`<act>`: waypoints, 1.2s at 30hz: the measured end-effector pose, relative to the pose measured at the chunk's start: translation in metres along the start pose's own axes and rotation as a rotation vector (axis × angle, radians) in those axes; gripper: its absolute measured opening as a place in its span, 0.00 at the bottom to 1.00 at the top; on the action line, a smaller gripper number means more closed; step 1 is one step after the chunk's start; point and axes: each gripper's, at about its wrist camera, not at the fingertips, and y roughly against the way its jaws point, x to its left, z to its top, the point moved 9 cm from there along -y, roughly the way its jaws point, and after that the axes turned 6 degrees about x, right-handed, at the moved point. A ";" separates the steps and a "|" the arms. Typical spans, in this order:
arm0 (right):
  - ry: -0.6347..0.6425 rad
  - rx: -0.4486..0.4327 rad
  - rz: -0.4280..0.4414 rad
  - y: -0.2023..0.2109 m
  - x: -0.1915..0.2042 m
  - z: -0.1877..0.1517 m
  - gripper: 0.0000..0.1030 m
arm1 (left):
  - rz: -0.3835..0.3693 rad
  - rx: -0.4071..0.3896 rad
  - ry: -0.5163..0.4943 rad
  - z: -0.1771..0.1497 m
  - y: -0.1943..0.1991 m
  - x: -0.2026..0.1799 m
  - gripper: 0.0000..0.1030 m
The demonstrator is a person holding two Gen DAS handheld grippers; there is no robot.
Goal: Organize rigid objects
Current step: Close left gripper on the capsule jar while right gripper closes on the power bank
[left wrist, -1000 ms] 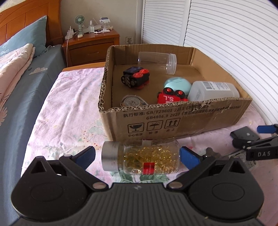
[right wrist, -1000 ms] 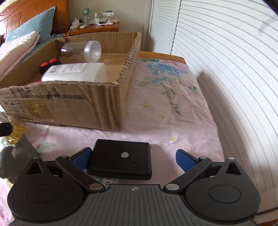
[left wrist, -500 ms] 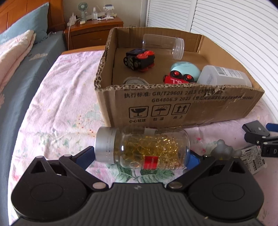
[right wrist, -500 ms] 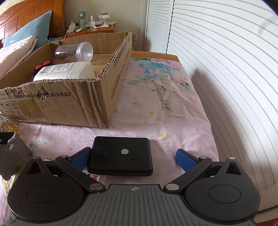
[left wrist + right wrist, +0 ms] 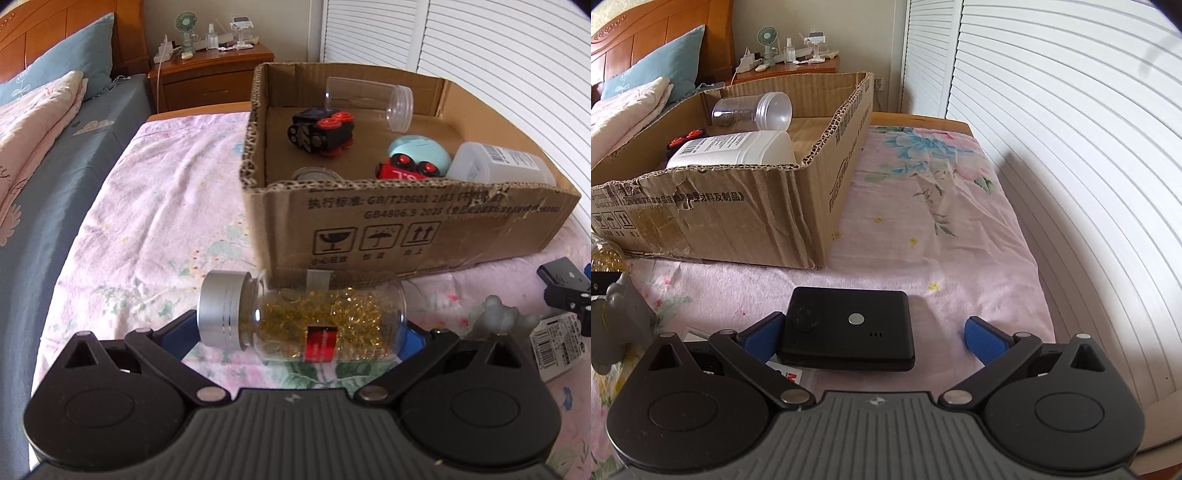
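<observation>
A clear jar of yellow capsules (image 5: 325, 321) with a silver cap hangs sideways above the pink bedspread, just in front of the cardboard box (image 5: 406, 225). My left gripper (image 5: 299, 328) is shut on it end to end, one finger at the cap and one at the base. In the right wrist view a flat black box (image 5: 849, 325) lies on the bedspread between the fingers of my right gripper (image 5: 873, 332), which is open. The black box touches the left finger, with a wide gap to the right finger.
The box holds a clear empty jar (image 5: 369, 99), a black toy train (image 5: 321, 133), a red toy (image 5: 406, 170), a teal egg shape (image 5: 417, 147) and a white bottle (image 5: 498, 162). A grey bear figure (image 5: 620, 317) and a barcoded packet (image 5: 557, 347) lie nearby. Louvred doors line the right.
My left gripper shut on the capsule jar and raised it off the bedspread. The right gripper shifted a little around the black box and stays open.
</observation>
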 end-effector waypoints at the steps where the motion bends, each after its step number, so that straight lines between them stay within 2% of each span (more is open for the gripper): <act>1: 0.000 0.003 -0.002 0.000 0.000 0.000 1.00 | 0.000 0.000 0.003 0.001 0.000 0.001 0.99; 6: 0.025 0.004 -0.004 0.001 0.005 0.002 0.99 | 0.008 0.001 0.001 0.001 0.000 0.001 0.99; 11: 0.045 0.015 0.016 0.002 0.011 0.005 0.91 | 0.009 -0.005 -0.003 0.001 0.002 0.000 0.97; 19: 0.018 0.029 0.027 0.002 0.015 0.006 0.86 | -0.021 -0.022 0.010 0.006 0.009 0.000 0.95; 22: 0.011 0.025 0.023 0.002 0.016 0.006 0.86 | -0.007 -0.014 0.003 0.005 0.008 -0.002 0.90; 26: 0.005 0.022 0.019 0.001 0.016 0.008 0.85 | 0.015 -0.013 -0.005 0.005 0.007 -0.004 0.90; 29: 0.017 0.020 0.026 0.003 0.017 0.009 0.78 | 0.009 -0.010 -0.014 0.005 0.007 -0.004 0.90; 36: 0.046 0.026 0.031 0.003 0.017 0.011 0.73 | -0.036 0.018 -0.072 0.004 0.011 -0.007 0.90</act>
